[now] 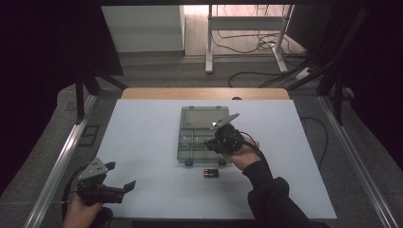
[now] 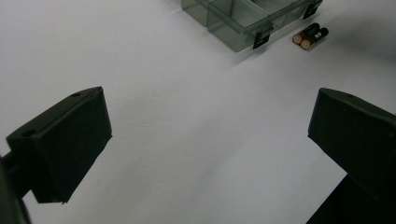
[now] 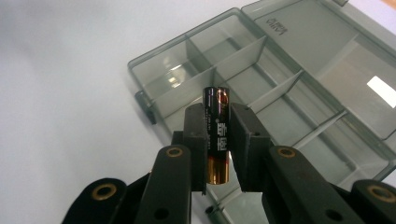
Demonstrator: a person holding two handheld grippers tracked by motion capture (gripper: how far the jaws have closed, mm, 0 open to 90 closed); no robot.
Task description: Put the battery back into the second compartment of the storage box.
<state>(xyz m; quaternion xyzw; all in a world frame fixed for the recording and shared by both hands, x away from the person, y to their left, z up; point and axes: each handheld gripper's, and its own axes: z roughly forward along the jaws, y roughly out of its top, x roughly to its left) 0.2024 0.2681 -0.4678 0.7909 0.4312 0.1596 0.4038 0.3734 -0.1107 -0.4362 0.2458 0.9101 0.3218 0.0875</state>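
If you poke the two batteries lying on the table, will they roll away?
Probably yes. The batteries are round and smooth and lie on their sides on the flat table, so a nudge across them likely rolls them. They look hard, not squashy, so they should stay stiff.

battery (image 3: 217, 135) print (and lid embossing) unreadable

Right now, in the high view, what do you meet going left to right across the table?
Left gripper, open over bare table → clear compartment box with its lid open → two batteries lying in front of the box → the person's right hand.
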